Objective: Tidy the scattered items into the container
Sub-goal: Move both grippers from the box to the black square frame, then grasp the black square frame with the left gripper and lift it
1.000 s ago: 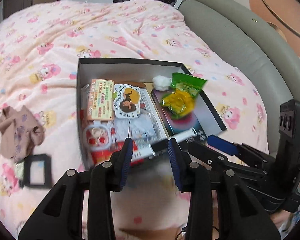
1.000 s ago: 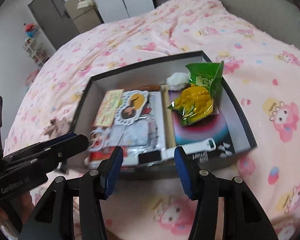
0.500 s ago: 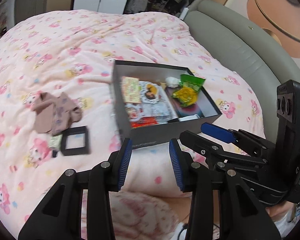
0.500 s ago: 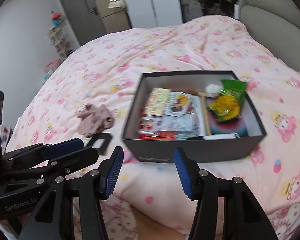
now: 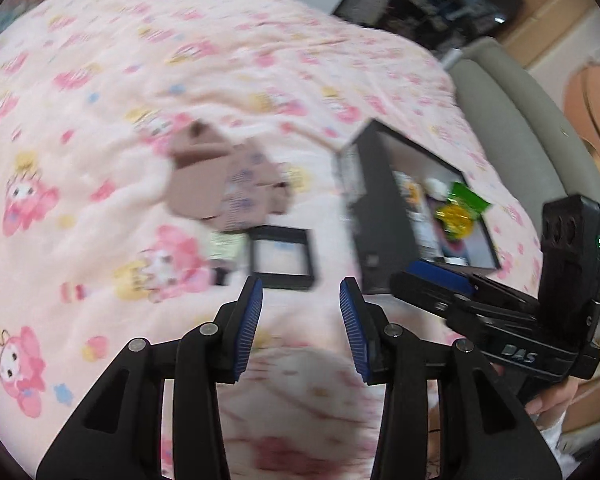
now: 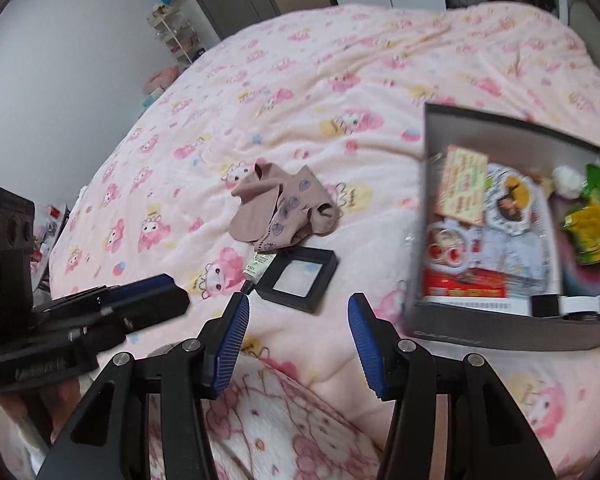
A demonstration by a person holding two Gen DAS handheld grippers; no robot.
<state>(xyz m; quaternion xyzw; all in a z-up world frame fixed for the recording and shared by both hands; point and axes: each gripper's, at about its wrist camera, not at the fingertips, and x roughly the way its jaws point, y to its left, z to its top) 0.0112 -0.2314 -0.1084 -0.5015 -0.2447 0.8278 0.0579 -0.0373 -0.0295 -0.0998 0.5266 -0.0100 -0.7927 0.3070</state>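
Note:
A black box [image 5: 380, 216] [image 6: 500, 332] with several packets and cards inside sits on the pink blanket, to the right in both views. Left of it lie brown socks [image 5: 224, 184] [image 6: 284, 208], a black square case [image 5: 281, 256] [image 6: 300, 276] and a small tube [image 5: 224, 246] [image 6: 254, 266]. My left gripper [image 5: 301, 284] hovers just short of the case, its jaws opening with nothing between them. My right gripper [image 6: 298, 300] is open and empty, also just short of the case. Each gripper shows at the edge of the other's view.
A green and yellow snack bag [image 5: 464, 200] [image 6: 596, 216] lies in the box's far right corner. A grey padded headboard [image 5: 512, 120] rises behind the box. A cluttered shelf [image 6: 172, 36] and grey doors stand beyond the bed's far side.
Both grippers have swung left, away from the box, so the socks and the black case now lie straight ahead. The left jaws stand slightly wider.

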